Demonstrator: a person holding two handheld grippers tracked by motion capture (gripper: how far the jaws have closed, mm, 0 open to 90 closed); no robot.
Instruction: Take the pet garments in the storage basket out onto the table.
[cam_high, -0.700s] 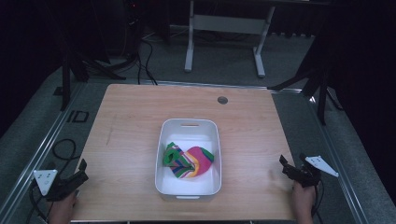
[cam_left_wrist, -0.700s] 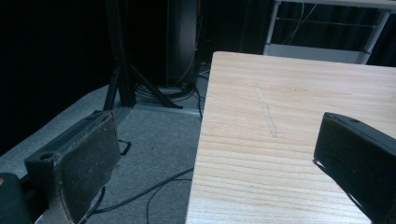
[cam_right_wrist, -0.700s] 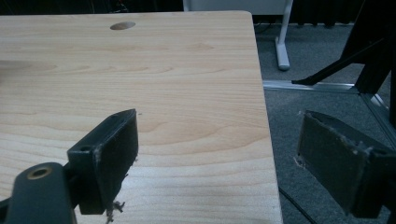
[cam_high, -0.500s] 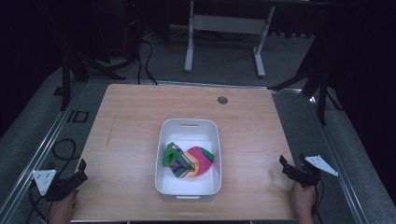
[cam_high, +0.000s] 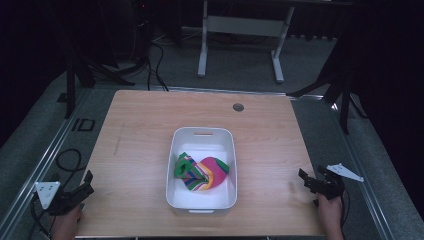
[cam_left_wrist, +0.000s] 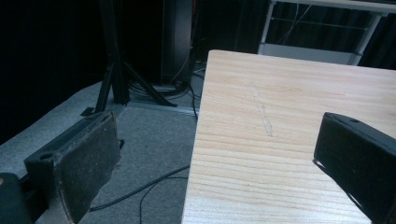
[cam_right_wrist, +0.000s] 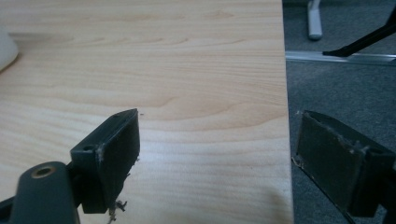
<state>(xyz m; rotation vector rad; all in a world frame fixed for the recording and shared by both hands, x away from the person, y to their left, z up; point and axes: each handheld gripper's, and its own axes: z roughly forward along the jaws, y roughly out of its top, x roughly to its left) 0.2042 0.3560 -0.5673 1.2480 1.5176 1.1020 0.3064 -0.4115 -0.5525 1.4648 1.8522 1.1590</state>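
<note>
Apparently we are waiting at the table's near corners, left gripper (cam_high: 86, 183) and right gripper (cam_high: 306, 179) both gaping with nothing between the jaws. Next we are likely reaching inward (a judgement) for the striped cloth (cam_high: 201, 172) in the white bin (cam_high: 176, 150).

L gripper (cam_high: 86, 186) low at left, jaws wide, R gripper (cam_high: 306, 180) same at right

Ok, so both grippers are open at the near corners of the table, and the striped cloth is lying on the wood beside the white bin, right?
Not quite. The striped cloth lies inside the white bin, not on the wood beside it; the high view shows this. The left gripper and right gripper are indeed open at the near corners of the table.
</note>
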